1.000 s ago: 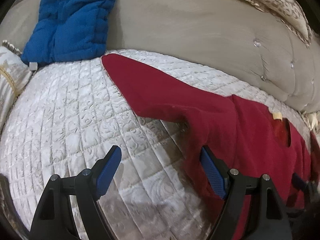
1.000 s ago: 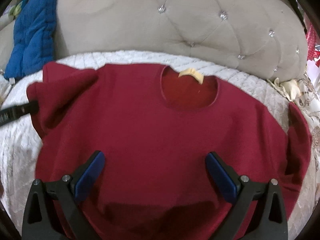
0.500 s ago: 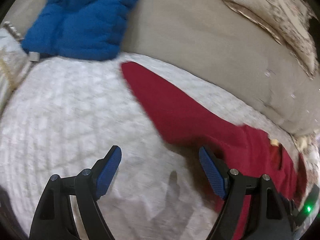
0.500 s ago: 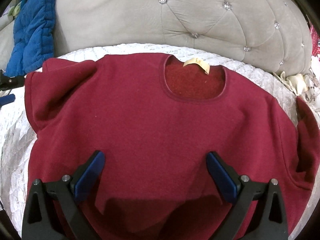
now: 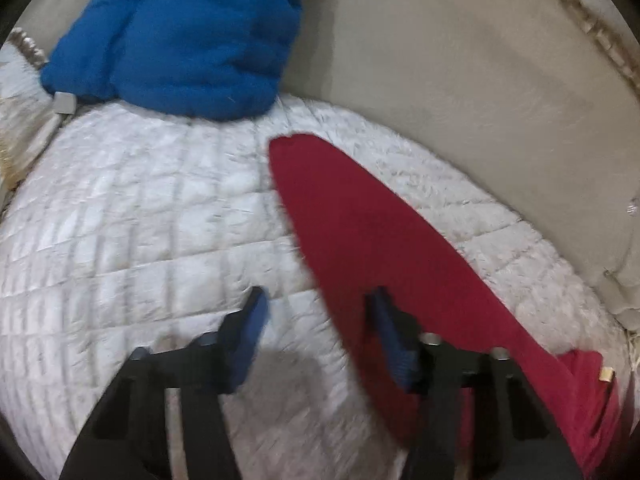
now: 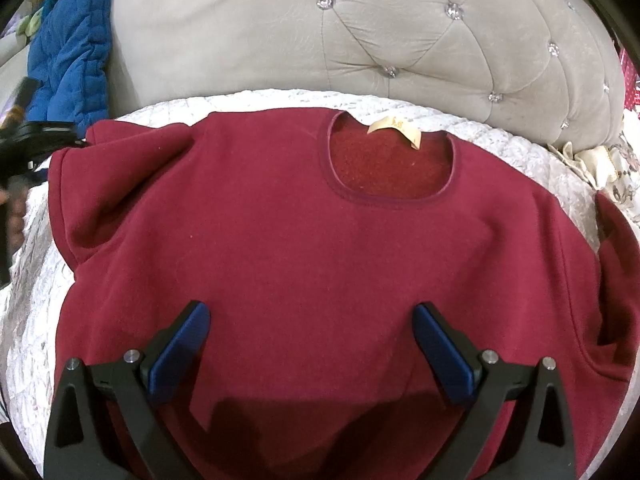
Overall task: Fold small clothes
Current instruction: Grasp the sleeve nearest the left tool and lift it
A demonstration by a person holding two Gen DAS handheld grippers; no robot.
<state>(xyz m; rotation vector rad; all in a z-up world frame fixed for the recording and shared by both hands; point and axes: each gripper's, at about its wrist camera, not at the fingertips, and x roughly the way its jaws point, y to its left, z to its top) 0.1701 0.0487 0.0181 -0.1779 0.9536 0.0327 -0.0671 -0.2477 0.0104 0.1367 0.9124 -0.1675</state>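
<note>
The red sweater (image 6: 320,248) lay flat and unfolded on the bed (image 5: 140,220). The left tool (image 5: 316,320) was closing at the sleeve (image 5: 352,216) edge, gripping nothing yet; the right tool (image 6: 312,344) hovered wide, empty.

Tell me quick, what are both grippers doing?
Left gripper: closing on the sleeve edge, not pinched yet.
Right gripper: open, holding nothing, over the sweater.

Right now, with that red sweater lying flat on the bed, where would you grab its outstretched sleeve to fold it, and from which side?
Probably the sleeve at its near long edge, coming from the quilt side. It lies flat and straight, so only an edge gives something to pinch. The left tongs are closing there, one pad over red cloth, one over quilt; nothing looks pinched yet.
</note>
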